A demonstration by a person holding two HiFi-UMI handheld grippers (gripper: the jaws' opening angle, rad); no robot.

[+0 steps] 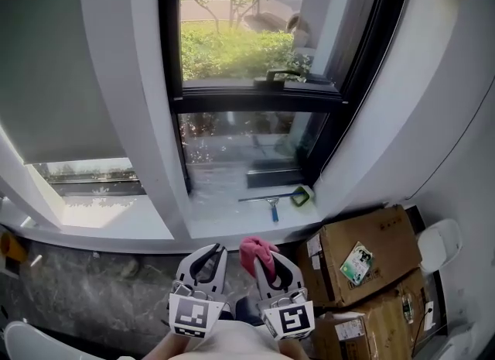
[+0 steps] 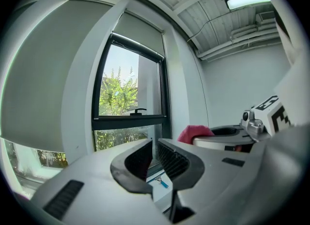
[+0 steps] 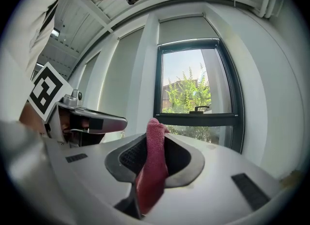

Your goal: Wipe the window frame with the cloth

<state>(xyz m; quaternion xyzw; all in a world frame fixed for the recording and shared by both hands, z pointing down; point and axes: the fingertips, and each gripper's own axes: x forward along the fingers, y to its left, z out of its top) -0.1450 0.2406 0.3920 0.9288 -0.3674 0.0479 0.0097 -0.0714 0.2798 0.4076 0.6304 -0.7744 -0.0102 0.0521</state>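
Holds pink cloth (image 1: 254,247) in right gripper (image 1: 263,264), well below the window frame (image 1: 255,101) and apart from it, no contact. Clamps the right jaws on the cloth's (image 3: 154,156) bunched middle, with a small tuft poking past the tips toward the frame and a longer tail hanging back the other way.

Carries nothing in left gripper (image 1: 209,255), just beside the right one and equally far back from the frame. Shows left jaws all but together, only a sliver of gap, nothing between.

Judging the cloth:
- Looks light, soft and limp, with a nubby weave.
- Should fold and flatten under pressure, with no breakage worry.
- Probably grips fine on the ribbed pads.
- Could drag out of a shallow bite if rubbed hard along the frame.
- Best taken at a gathered middle, with a fat wad left forward of the tips, so fabric and not plastic meets the frame.
- May want more cloth forward than the present tuft gives.

Reads as wiping not yet started, with reach up and forward to the frame still needed.

Also noting:
- a latch handle (image 1: 280,76) on the frame's dark crossbar
- a blue-handled squeegee (image 1: 272,200) on the sill (image 1: 224,215) just below the frame
- cardboard boxes (image 1: 363,254) low and right of the frame
- a roller blind (image 1: 46,64) left of the frame
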